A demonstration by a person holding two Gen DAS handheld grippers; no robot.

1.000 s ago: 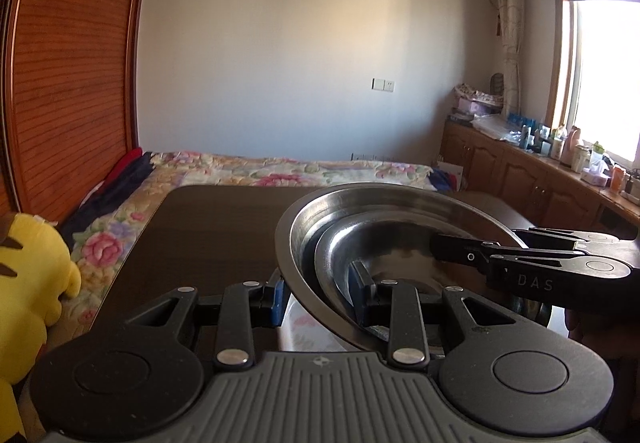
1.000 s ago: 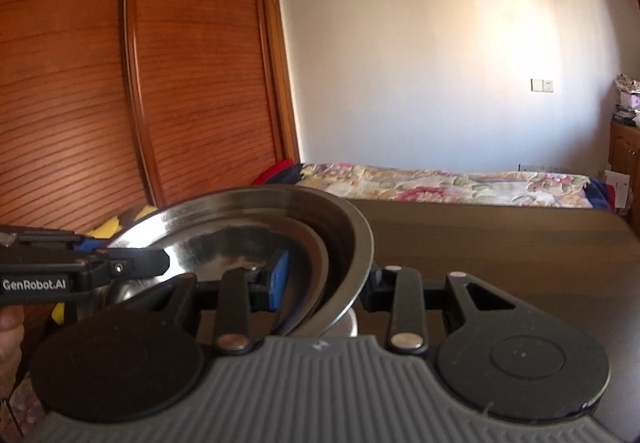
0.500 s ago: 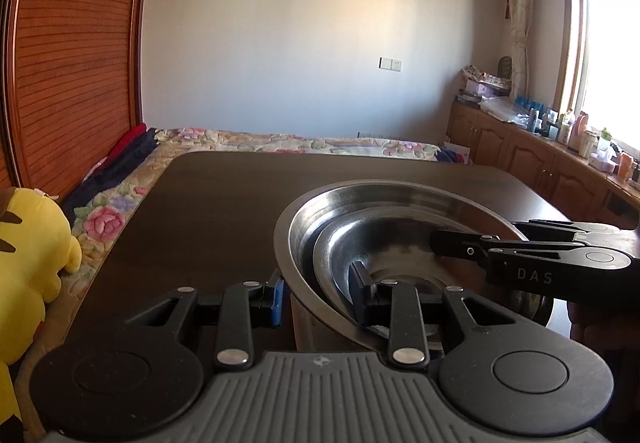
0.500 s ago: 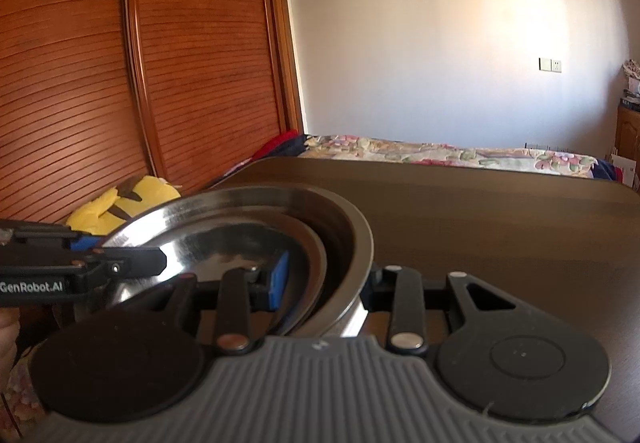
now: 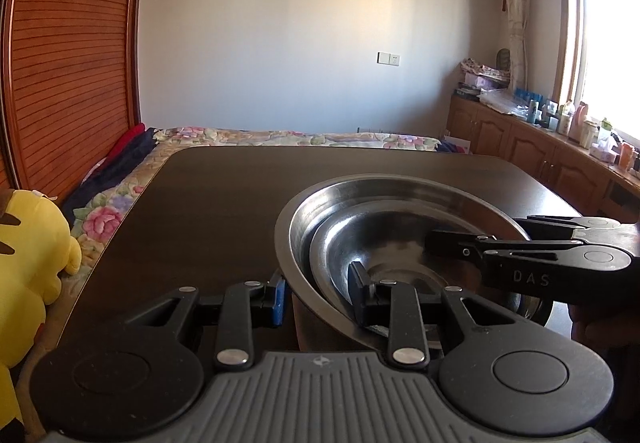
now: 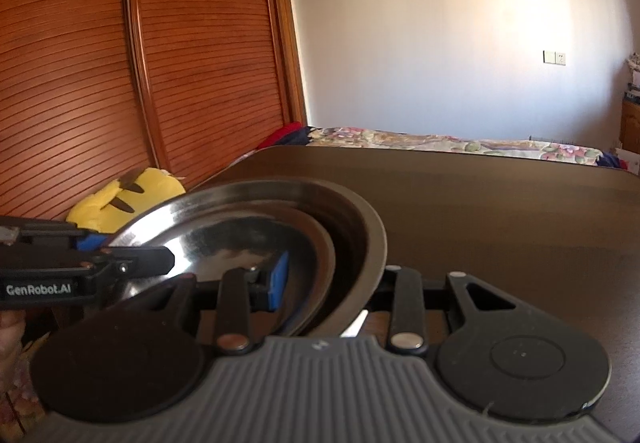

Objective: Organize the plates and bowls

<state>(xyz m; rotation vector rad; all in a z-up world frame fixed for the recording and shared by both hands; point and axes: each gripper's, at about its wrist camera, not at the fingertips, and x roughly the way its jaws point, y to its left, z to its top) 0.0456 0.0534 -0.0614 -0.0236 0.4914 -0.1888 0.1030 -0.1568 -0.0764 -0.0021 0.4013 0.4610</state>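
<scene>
A plump yellow plush toy (image 5: 28, 259) is seen at far left, on a floral quilted bed (image 5: 120, 211). Next, the dark, smooth wooden bench (image 5: 224, 203) is spread out. The left tongs (image 5: 316, 297) are clamped on the near rim of a wide, shiny stainless-steel bowl (image 5: 304, 235), blue pad outside, black pad inside. A smaller polished steel bowl (image 5: 360, 243) is nested within it. On the opposite rim, the right tongs (image 6: 326, 285) are clamped likewise. The nested pair is held over the bench's right part; whether it touches the surface cannot be told.
</scene>
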